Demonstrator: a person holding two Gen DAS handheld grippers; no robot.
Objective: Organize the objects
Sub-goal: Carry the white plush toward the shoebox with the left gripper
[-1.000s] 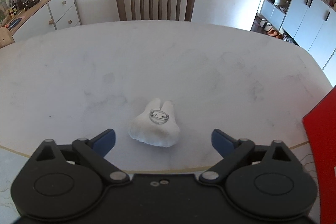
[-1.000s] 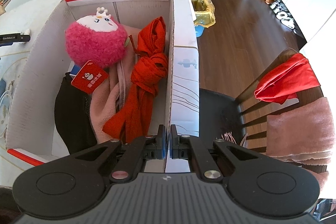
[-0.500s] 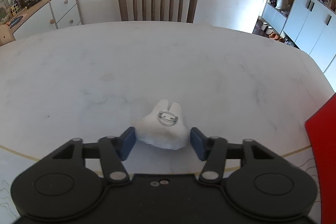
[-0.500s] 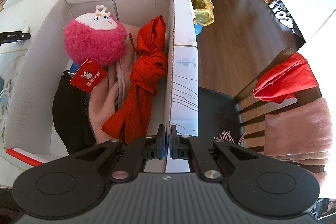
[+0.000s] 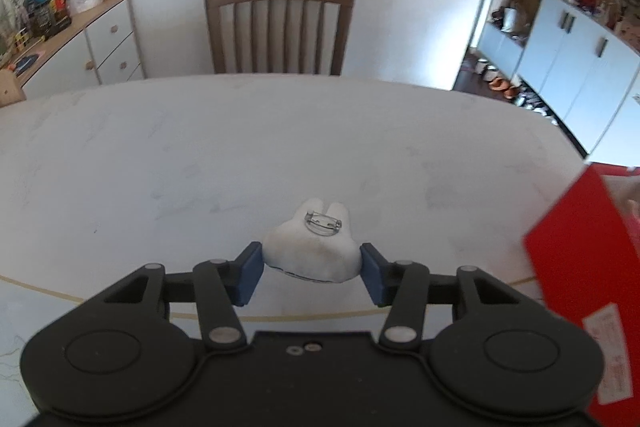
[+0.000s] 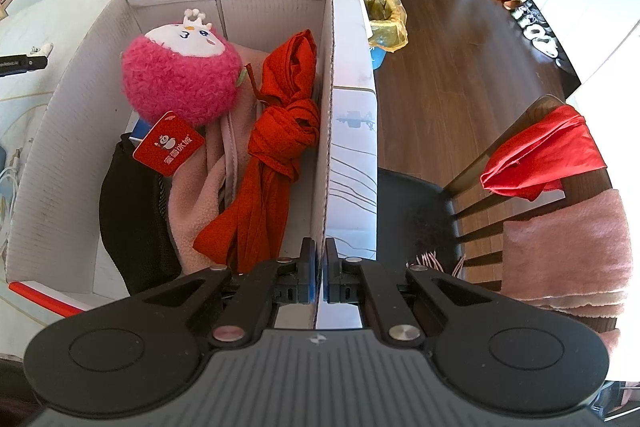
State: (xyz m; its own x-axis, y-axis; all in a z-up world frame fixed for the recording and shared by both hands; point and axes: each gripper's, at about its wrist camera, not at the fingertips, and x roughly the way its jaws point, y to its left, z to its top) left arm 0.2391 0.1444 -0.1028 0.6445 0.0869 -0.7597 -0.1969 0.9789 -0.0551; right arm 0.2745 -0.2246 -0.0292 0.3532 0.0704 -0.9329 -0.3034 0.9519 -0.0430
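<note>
On the left, the left gripper (image 5: 311, 273) has its blue pads pressed against both flanks of a small white plush brooch shaped like a rabbit's head (image 5: 310, 255), jaws roughly half spread around it. The toy sits dead centre between the pads, its two stubby ears pointing away from the hand, a metal safety-pin clasp (image 5: 323, 221) facing up on its back. Its long axis runs straight out along the fingers, so the pinch lands across the narrow way. It looks soft and squashy and will give under the pads. Below it lies the pale marbled oval table (image 5: 200, 167), smooth and matte, with a brown slatted wooden chair (image 5: 279, 27) behind.

Moving right, the red outer wall of the cardboard box (image 5: 576, 267) rears up at the edge of that view, so the brooch's likely destination lies to the right of the left hand, which is plainly the nearer one to the toy.

Over at the right, the right gripper (image 6: 319, 277) is clamped fully together on the box's thin white corrugated side wall (image 6: 327, 131), steadying it. Inside the box: a fuzzy magenta round plush with a white face (image 6: 180, 79), a knotted red woven cloth strip (image 6: 280, 155), a pink fleece (image 6: 196, 195) and a black mesh pouch (image 6: 136, 211).
</note>
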